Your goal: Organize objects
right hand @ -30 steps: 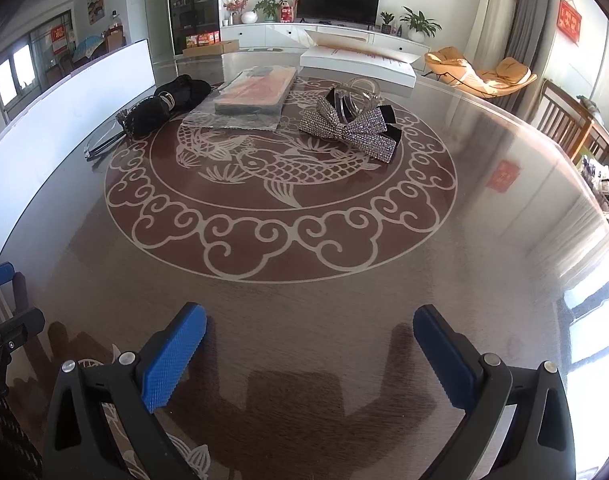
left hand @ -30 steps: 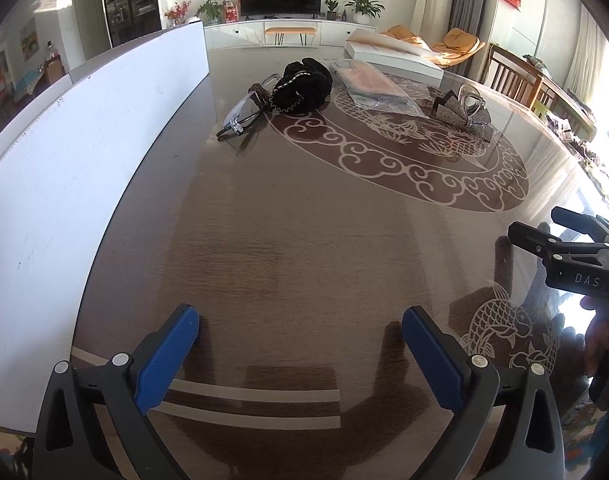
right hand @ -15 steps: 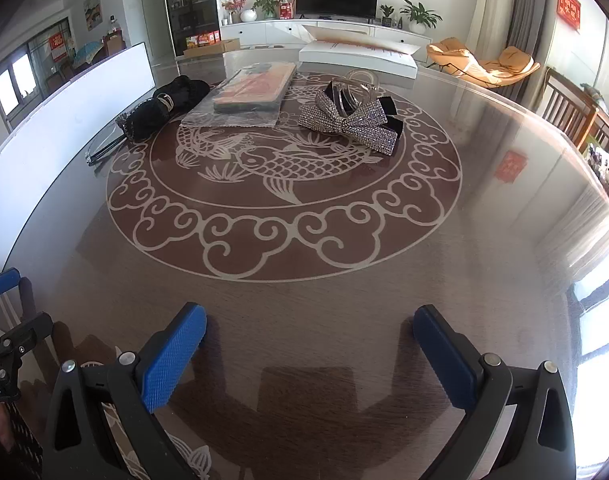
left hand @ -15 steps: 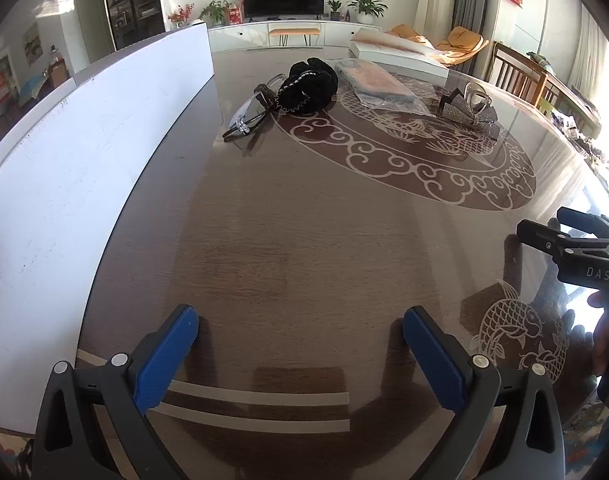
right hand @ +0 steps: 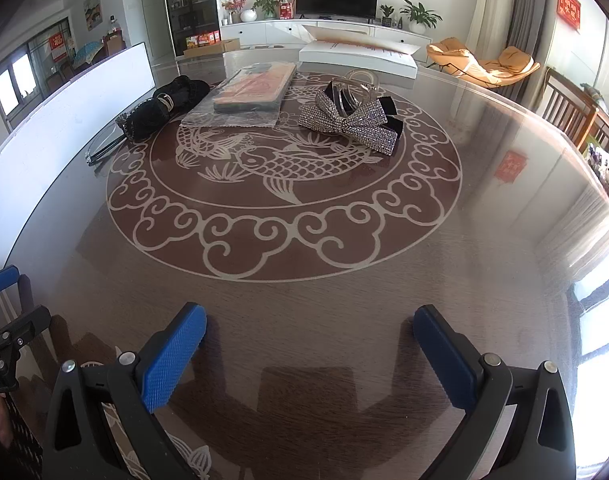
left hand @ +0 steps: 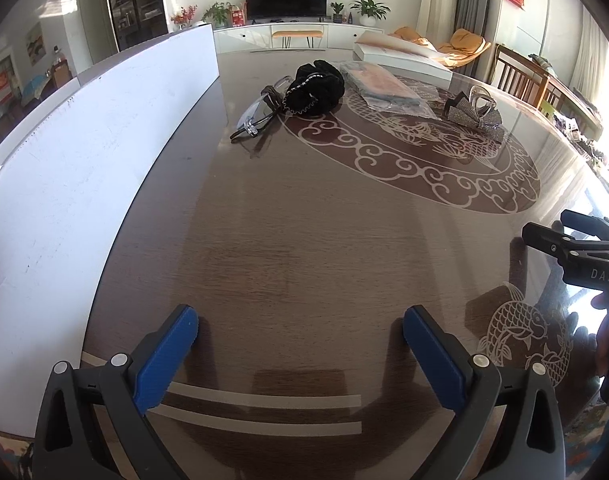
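On the far half of the round table [left hand: 304,248] lie clear-framed glasses [left hand: 260,110], a black scrunchie [left hand: 316,88], a bagged flat item [left hand: 384,84] and a rhinestone bow clip [left hand: 478,114]. The right wrist view shows the same scrunchie [right hand: 168,106], bagged item [right hand: 252,94] and bow clip [right hand: 352,116]. My left gripper [left hand: 300,336] is open over bare table near the front edge. My right gripper [right hand: 310,336] is open too, holding nothing. Its black body [left hand: 576,248] shows at the left view's right edge.
A long white board [left hand: 84,160] stands upright along the table's left side. A white flat box [right hand: 358,54] lies at the table's far edge. Wooden chairs [right hand: 576,112] stand to the right. A hand [left hand: 608,320] holds the right gripper.
Both grippers have moved forward a little toward the objects, which look larger and nearer now. Both stay open and nothing on the table has shifted.
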The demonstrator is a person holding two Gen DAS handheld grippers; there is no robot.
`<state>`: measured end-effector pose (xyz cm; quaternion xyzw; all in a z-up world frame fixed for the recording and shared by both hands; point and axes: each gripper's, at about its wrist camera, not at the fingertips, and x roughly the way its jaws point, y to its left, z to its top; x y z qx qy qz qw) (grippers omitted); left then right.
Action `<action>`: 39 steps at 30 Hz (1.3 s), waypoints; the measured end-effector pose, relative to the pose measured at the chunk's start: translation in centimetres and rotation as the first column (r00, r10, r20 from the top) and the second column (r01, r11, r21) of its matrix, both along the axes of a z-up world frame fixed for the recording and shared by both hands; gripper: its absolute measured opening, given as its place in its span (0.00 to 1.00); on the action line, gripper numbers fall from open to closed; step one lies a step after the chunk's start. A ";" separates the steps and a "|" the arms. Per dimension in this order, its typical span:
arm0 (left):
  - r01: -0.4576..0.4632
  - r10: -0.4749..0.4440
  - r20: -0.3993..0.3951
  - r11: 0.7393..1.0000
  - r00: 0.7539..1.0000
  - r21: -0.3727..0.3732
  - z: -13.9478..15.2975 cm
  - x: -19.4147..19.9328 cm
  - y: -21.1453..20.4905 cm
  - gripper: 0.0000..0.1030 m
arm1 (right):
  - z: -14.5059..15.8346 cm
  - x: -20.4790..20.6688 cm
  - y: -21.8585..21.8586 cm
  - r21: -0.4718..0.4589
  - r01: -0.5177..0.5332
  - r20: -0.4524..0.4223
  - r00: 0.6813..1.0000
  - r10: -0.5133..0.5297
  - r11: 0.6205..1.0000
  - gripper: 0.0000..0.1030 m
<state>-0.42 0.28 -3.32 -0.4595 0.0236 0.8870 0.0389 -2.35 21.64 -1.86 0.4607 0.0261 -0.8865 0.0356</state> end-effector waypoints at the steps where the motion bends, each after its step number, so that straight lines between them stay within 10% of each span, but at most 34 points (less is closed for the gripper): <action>1: 0.000 0.000 0.000 1.000 1.000 0.000 0.0 0.0 0.0 1.00 | 0.0 0.0 0.0 0.000 0.000 0.000 1.000 0.000 1.000 1.00; 23: -0.004 0.005 -0.015 1.000 1.000 0.003 -0.1 0.1 -1.3 1.00 | 0.9 -2.0 2.2 0.104 -0.069 0.034 0.997 0.065 0.992 1.00; 39: -0.005 0.005 -0.033 1.000 0.999 0.004 -0.1 0.3 -1.3 1.00 | 1.2 -17.9 2.3 0.215 -0.272 0.063 0.962 0.264 0.938 0.97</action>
